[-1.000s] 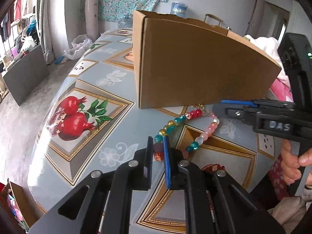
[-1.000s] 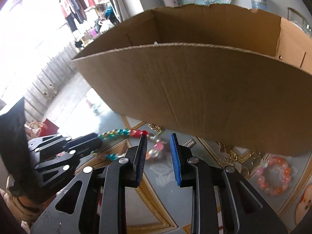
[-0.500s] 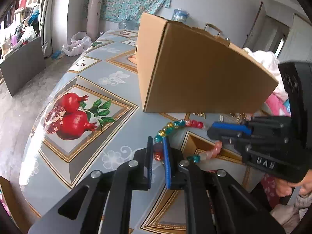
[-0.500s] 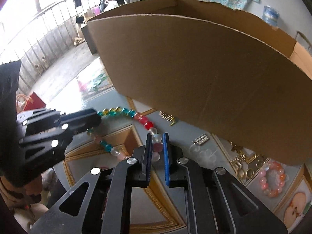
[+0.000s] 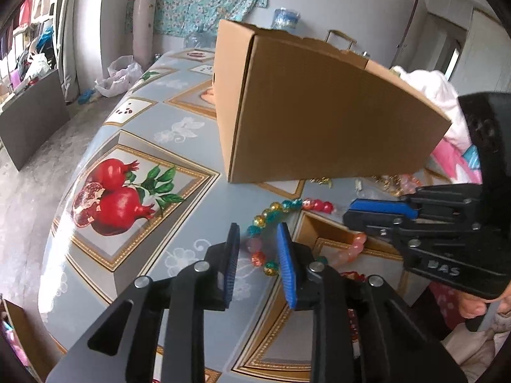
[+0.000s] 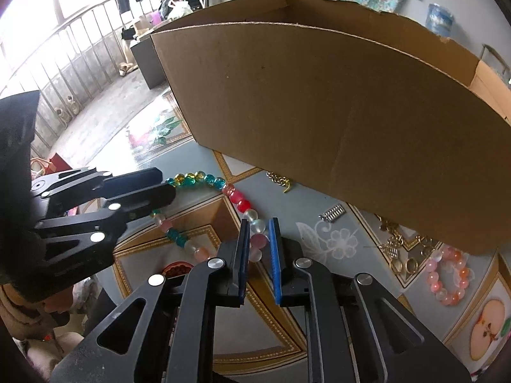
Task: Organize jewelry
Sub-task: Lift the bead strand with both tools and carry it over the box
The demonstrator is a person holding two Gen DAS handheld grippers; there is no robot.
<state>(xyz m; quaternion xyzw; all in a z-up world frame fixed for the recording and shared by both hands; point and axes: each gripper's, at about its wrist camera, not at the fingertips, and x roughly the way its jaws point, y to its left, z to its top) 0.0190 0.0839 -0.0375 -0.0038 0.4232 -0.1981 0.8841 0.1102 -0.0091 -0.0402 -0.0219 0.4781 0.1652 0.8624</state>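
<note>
The bead necklace (image 5: 281,206) lay in a loop on the patterned tablecloth (image 5: 179,115), just in front of the cardboard box (image 5: 319,121). The left gripper (image 5: 258,249) was opening, its pads clear of the beads between them at about twelve o'clock. The right gripper (image 6: 259,239), at three o'clock in the left view, was opening too, narrowly, with pale beads between its pads; contact was unclear. A pink bracelet (image 6: 447,274) lay at four o'clock.

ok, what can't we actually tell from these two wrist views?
- Inside of the cardboard box: hidden by its near wall, both views.
- Bead necklace: its far side is behind the right gripper, left view.
- Gold pieces: too small to identify, partly under the box edge, right view.
</note>
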